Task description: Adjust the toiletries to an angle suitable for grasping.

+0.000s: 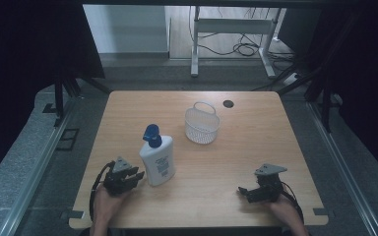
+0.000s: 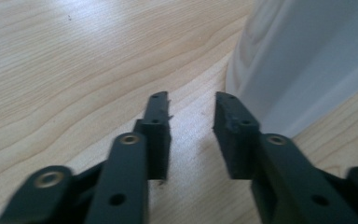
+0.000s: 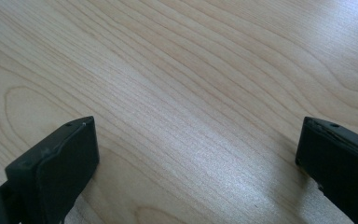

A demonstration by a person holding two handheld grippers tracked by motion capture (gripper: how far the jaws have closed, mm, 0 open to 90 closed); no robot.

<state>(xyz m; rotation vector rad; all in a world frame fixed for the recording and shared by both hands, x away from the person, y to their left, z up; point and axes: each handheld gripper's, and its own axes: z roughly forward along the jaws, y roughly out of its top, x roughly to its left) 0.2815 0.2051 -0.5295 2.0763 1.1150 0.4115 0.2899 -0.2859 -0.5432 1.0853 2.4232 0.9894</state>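
I saw the white pump bottle [image 1: 157, 160] standing upright on the table [image 1: 256, 147], front left, well apart from the white basket [image 1: 202, 125]. Left gripper [image 1: 137, 176] sat just beside the bottle, jaws narrow with nothing between them. Right gripper [image 1: 242, 190] rested front right, jaws wide over bare wood.
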